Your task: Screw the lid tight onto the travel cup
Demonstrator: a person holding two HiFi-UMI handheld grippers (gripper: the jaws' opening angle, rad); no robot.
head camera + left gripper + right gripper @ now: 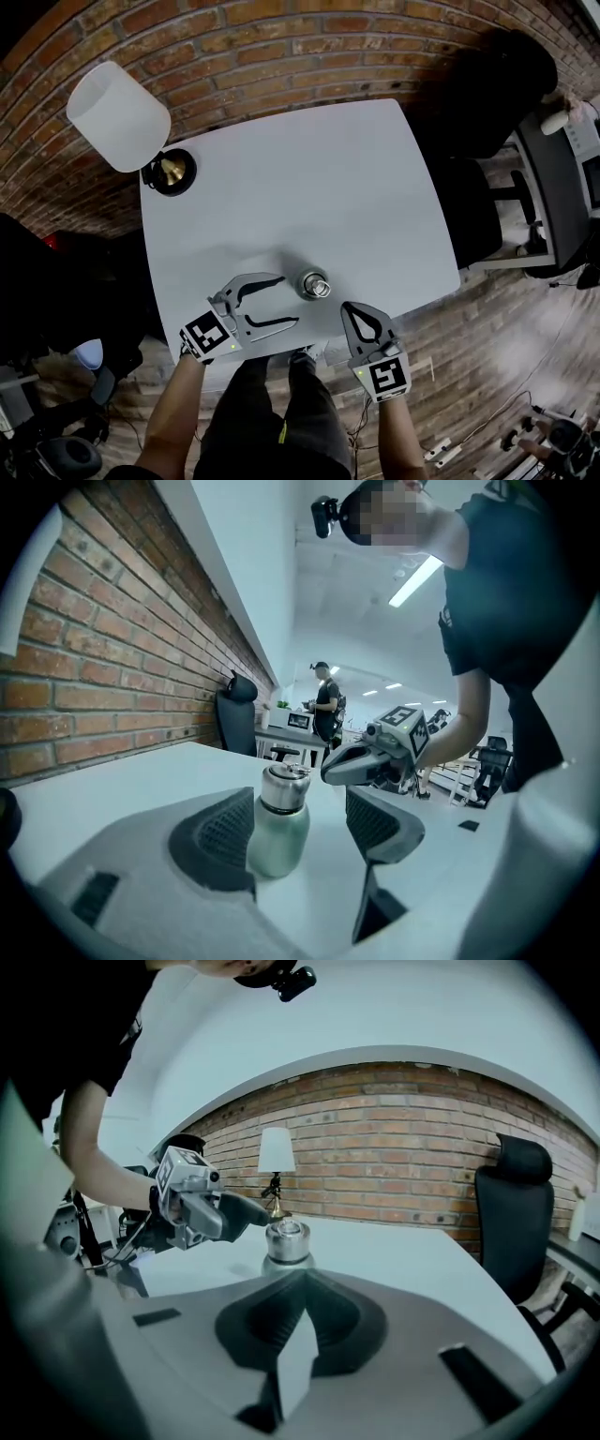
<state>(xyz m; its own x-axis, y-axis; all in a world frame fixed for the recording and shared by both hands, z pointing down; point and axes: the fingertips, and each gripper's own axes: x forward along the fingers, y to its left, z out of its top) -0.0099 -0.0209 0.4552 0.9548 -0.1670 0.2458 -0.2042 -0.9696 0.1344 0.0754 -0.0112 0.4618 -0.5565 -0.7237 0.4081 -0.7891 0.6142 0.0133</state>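
Head view shows the travel cup (314, 284), lid on, upright on the white table (281, 169) between the left gripper (289, 300) and the right gripper (347, 307); left gripper view shows its jaws spread, cup just ahead; right gripper view shows jaws pressed together, empty, cup beyond.

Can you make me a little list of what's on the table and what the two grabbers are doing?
Table: white
Travel cup: green, standing upright near the table's front edge
Lid: silver, sitting on top of the cup
Left gripper: jaws wide apart, cup just ahead of them, not gripped
Right gripper: jaws together, holding nothing, close to the cup but apart from it
Lamp: white shade, far left corner
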